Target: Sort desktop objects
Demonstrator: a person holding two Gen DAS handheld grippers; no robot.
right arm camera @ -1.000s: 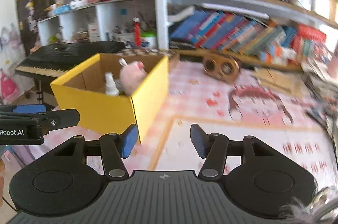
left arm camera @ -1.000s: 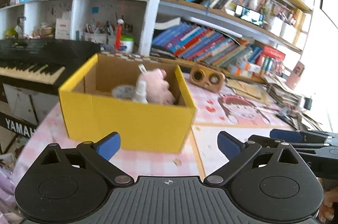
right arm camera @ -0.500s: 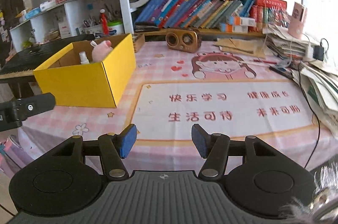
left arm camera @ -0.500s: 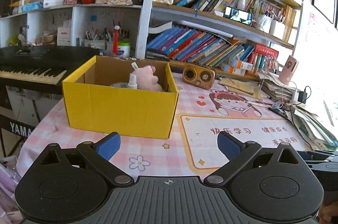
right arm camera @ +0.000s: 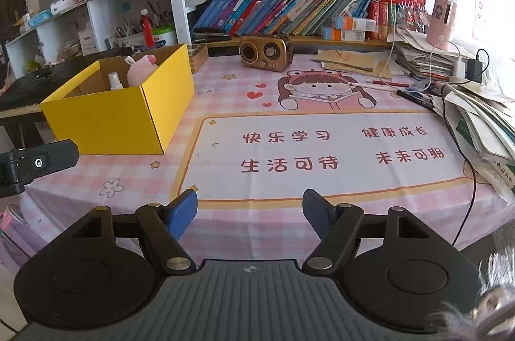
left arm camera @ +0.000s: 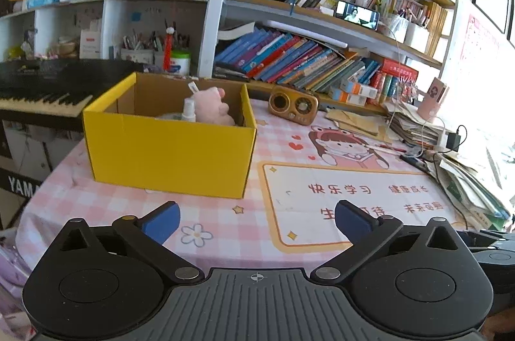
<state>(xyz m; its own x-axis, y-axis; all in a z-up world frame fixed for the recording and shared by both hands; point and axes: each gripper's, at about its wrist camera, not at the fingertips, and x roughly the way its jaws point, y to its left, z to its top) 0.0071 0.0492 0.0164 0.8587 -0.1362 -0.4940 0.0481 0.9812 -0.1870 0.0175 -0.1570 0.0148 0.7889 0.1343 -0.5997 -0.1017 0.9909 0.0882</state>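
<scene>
left gripper (left arm camera: pixel 256 220) jaws spread wide, nothing between the blue pads, hanging over the near edge of the table above the pink checked tablecloth (left arm camera: pixel 222 222); right gripper (right arm camera: pixel 249 210) jaws have just been opening, now about half apart, empty too, over the white printed panel of the cloth with red characters; the left tool's black body shows at the left edge of the right wrist view, the two tools side by side and apart; yellow cardboard box (left arm camera: pixel 167 151) sits open-topped on the left part of the table, ahead of the left gripper and ahead-left of the right one, not touched by either; inside it a pink plush toy (left arm camera: pixel 212 107) and a small white spray bottle (left arm camera: pixel 189 112) stand next to each other, tops poking above the rim; a brown retro radio (right arm camera: pixel 265 52) stands behind, at the back of the table near the bookshelf; messy stack of papers and books (right arm camera: pixel 476 112) with a black cable along the right side; black keyboard (left arm camera: pixel 42 96) left of the box, off the table
</scene>
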